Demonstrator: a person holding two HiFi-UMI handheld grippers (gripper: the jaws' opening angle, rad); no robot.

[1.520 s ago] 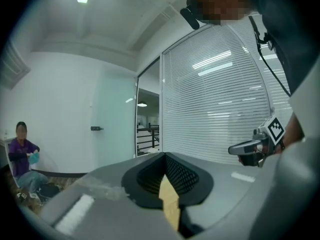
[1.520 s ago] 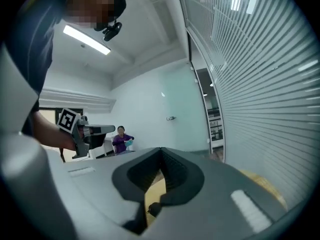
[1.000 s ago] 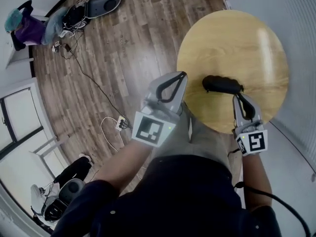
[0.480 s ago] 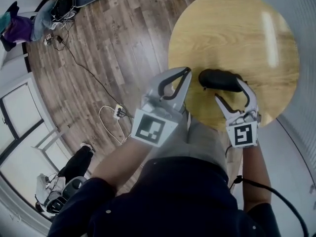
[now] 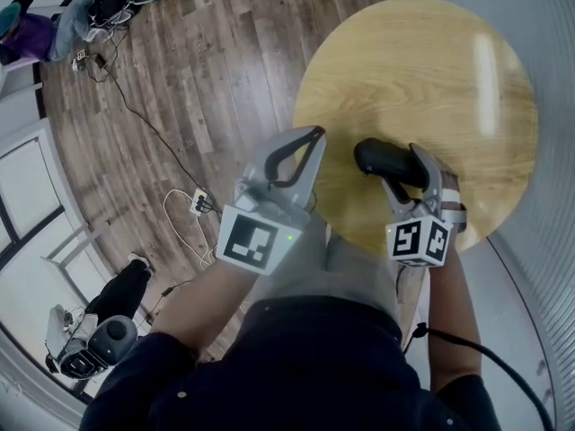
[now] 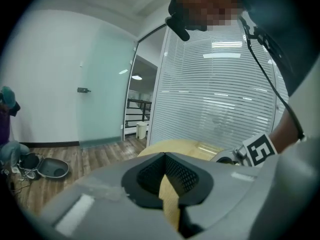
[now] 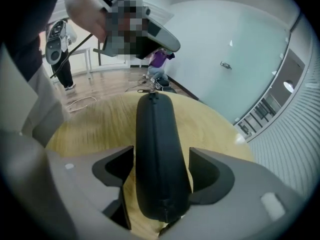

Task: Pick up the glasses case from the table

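The right gripper [image 7: 161, 159] has just been opening its jaws. They now stand wide, astride the near end of the black glasses case [image 7: 154, 129], with the pads close beside its flanks and apparently not pressing. The case lies flat on the round wooden table [image 5: 449, 79], toward the table's 7 o'clock rim in the head view. In the right gripper view its length runs away to 12 o'clock. The step looks like the end of the approach. The next move likely calls for closing squarely on the case's sides, then lifting straight. The left gripper [image 5: 292, 155], jaws together and empty, hangs at the case's 9 o'clock, near the table's rim.
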